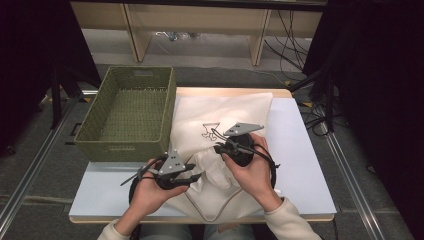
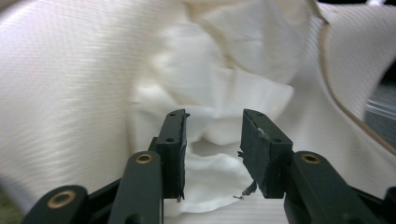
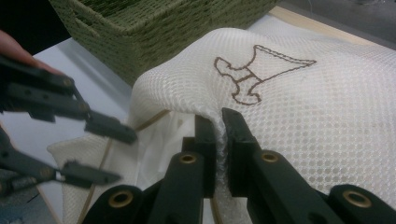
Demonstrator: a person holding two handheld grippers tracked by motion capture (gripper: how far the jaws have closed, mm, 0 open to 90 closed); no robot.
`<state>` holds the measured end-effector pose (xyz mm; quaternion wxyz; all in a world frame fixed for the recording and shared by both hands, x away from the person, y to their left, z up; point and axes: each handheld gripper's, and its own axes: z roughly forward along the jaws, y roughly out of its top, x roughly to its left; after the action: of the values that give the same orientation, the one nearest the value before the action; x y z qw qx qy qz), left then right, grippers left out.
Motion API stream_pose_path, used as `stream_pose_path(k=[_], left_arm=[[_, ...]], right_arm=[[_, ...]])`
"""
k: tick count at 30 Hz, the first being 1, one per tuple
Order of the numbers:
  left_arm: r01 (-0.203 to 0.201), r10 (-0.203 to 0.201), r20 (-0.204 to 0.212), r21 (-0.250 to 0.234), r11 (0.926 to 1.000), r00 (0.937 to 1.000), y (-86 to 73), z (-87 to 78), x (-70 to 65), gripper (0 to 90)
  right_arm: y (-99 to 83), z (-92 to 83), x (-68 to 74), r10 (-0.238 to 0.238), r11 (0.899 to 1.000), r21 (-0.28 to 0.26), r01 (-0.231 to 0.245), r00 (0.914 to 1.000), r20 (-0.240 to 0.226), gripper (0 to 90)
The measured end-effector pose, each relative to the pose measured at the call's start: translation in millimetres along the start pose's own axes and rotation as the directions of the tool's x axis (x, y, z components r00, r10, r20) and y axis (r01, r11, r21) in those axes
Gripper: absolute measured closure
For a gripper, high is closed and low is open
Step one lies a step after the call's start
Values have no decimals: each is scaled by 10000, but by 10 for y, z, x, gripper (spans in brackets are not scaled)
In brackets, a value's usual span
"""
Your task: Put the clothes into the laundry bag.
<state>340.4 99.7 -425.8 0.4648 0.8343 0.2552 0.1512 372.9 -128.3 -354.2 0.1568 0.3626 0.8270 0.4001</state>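
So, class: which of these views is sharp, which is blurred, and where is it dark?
High view: evenly lit table, black surroundings. Left gripper view: mesh bag smeared at left, jaws sharp. Right gripper view: bag's weave crisp, left gripper soft.

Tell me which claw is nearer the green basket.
Left. The left claw sits just below the green basket's front wall; the right claw, pinching the mesh bag, is farther right.

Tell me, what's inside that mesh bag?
White cloth shows bunched in the mouth of the bag, which the right gripper holds up. Deeper inside, the mesh hides the rest.
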Motion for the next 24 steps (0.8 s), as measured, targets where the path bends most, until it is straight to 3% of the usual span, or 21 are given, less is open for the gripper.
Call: stream_pose_path(k=[2,3,4,5,6,7,8,9,11,14,19,24], left_arm=[[30,-43,-656,-197,9998,9978,-10,-86,76,607],[30,-43,-656,-197,9998,9978,-10,-86,76,607],[-116,91,-1087,-220,9997,9940,-18,-126,133,604],[-116,91,-1087,-220,9997,9940,-18,-126,133,599],[80,-136,-1273,-447,9990,9918,-30,-121,140,599],[-232,150,-1709,-463,9987,9852,-44,-135,179,590],[-232,150,-1709,-463,9987,9852,-44,-135,179,587],[-363,288,-1973,-343,9988,9799,-66,-128,196,576],[-545,520,-2026,-69,9985,9779,-84,-119,206,564],[-418,378,-1971,-160,9990,9797,-100,-96,190,556],[-603,646,-2012,275,9978,9774,-152,-99,199,546],[-458,518,-2092,336,9984,9765,-214,-120,206,541]], right_arm=[[-5,-5,-3,-80,10000,17,80,9999,-71,861],[-5,-5,-3,-80,10000,17,80,9999,-71,861],[-7,-10,-10,-283,9996,-52,282,9996,-87,862],[-7,-10,-10,-283,9996,-52,282,9996,-87,862],[-7,-22,-2,-255,9997,-11,255,9997,18,863],[-5,-41,24,8,10000,38,-8,10000,-76,866],[-5,-41,24,8,10000,38,-8,10000,-76,866],[-5,-53,39,-93,9999,63,94,9999,-100,868],[-5,-67,38,-236,9997,80,237,9997,-101,869],[-14,-77,47,-296,9995,67,296,9995,-78,870],[-76,-92,76,-298,9968,733,315,9993,-243,870],[-197,-19,97,-447,9894,1366,502,9981,-431,869]])
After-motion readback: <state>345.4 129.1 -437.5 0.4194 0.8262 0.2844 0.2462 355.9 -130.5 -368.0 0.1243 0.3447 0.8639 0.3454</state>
